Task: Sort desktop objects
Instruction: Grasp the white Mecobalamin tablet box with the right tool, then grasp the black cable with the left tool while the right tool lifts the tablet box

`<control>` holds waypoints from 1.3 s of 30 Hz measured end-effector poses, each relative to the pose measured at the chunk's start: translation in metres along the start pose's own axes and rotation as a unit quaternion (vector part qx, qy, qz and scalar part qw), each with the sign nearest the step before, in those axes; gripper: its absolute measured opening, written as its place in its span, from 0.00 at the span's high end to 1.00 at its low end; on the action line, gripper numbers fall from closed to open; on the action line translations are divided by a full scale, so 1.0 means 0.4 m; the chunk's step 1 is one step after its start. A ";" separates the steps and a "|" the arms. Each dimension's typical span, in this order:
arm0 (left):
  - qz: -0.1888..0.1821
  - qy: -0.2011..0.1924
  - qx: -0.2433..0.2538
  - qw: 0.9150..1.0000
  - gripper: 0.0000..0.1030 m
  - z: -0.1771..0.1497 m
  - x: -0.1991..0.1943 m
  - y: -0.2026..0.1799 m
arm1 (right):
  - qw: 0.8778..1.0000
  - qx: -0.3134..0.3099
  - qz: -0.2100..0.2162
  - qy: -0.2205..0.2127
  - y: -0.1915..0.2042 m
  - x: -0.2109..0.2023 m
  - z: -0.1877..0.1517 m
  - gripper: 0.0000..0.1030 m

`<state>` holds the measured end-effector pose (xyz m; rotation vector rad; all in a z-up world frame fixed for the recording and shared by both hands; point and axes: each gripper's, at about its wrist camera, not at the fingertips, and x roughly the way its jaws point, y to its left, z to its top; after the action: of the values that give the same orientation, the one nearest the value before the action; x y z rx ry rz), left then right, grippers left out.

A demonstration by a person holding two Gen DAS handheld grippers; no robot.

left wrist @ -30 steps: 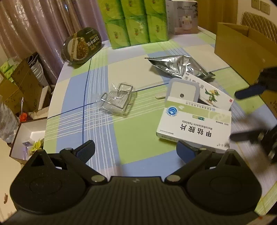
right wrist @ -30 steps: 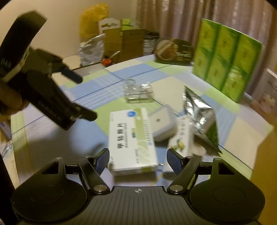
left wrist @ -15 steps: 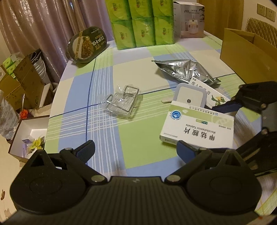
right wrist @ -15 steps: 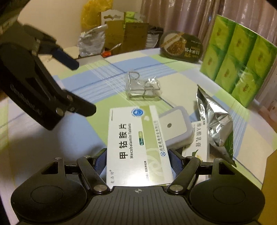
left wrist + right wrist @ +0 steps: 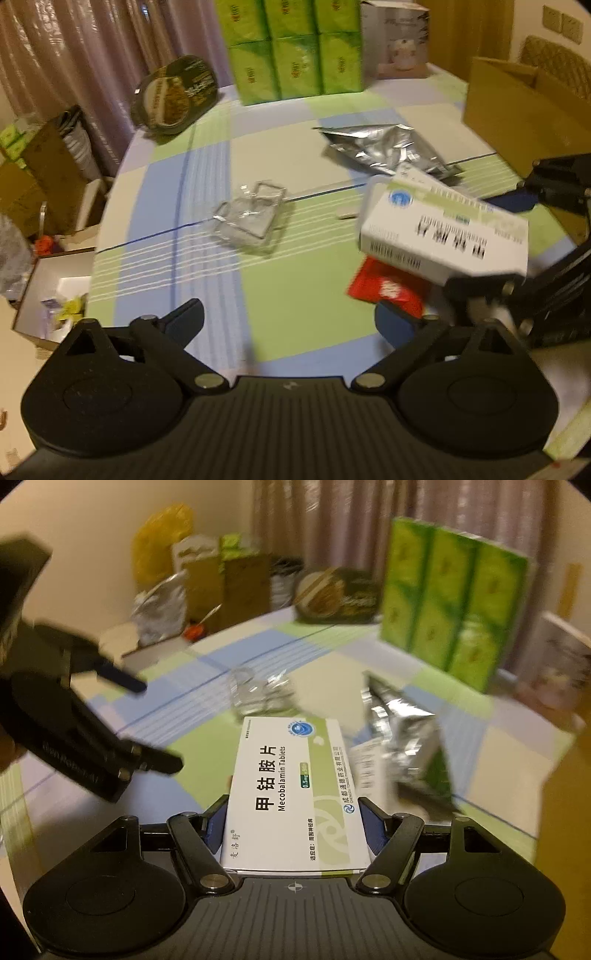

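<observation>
"Mecobalamin Tablets" box (image 5: 295, 794) — in right gripper (image 5: 293, 823) jaws

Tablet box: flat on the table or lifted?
Lifted and tilted: the tablet box sits clamped in the right tool, and a red packet shows beneath it.

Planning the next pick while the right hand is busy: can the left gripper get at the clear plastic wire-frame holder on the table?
Probably yes. The left gripper is open and empty, and the clear holder lies ahead on bare tablecloth. The medicine box is off to the side, held by the right gripper.
</observation>
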<state>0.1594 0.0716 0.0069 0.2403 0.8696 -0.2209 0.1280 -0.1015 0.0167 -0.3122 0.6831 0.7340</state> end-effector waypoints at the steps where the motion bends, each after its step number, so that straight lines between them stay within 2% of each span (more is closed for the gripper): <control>1: -0.011 -0.001 0.003 1.000 0.11 -0.001 0.000 -0.007 | 1.000 0.009 -0.007 -0.004 -0.013 -0.020 -0.002 0.34; 3: -0.031 -0.004 0.021 0.999 0.14 -0.004 0.002 -0.031 | 0.999 0.022 -0.026 -0.008 -0.035 -0.054 -0.009 0.34; 8: -0.078 0.004 0.077 0.994 0.31 -0.016 0.023 -0.120 | 0.994 0.075 -0.078 0.009 -0.088 -0.113 -0.056 0.34; 14: -0.129 0.005 0.102 0.986 0.50 -0.022 0.044 -0.217 | 0.989 0.103 -0.097 0.038 -0.125 -0.111 -0.093 0.34; 16: -0.132 0.004 0.096 0.987 0.51 -0.018 0.054 -0.235 | 0.988 0.109 -0.097 0.041 -0.136 -0.105 -0.099 0.34; 19: -0.125 0.008 0.086 0.988 0.62 -0.009 0.078 -0.254 | 0.987 0.116 -0.100 0.047 -0.147 -0.100 -0.111 0.34; 21: -0.115 0.013 0.085 0.990 0.65 -0.003 0.095 -0.258 | 0.988 0.110 -0.100 0.051 -0.147 -0.102 -0.120 0.34; 23: -0.105 0.020 0.087 0.990 0.78 -0.004 0.109 -0.258 | 0.988 0.111 -0.093 0.059 -0.147 -0.095 -0.128 0.34; 26: -0.107 0.024 0.082 0.991 0.89 -0.006 0.118 -0.250 | 0.987 0.115 -0.083 0.069 -0.148 -0.087 -0.140 0.34; 29: -0.101 0.030 0.081 0.991 0.89 -0.012 0.107 -0.244 | 0.987 0.114 -0.080 0.076 -0.145 -0.079 -0.146 0.32; 32: -0.105 0.036 0.081 0.991 0.90 -0.026 0.088 -0.237 | 0.987 0.110 -0.079 0.084 -0.137 -0.068 -0.153 0.23; 39: -0.107 0.037 0.074 0.991 0.89 -0.039 0.076 -0.228 | 0.986 0.112 -0.089 0.086 -0.138 -0.043 -0.150 0.21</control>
<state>0.1411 -0.0133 -0.0371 0.2951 0.9544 -0.4806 0.1299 -0.1788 -0.0148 -0.2283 0.8809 0.4571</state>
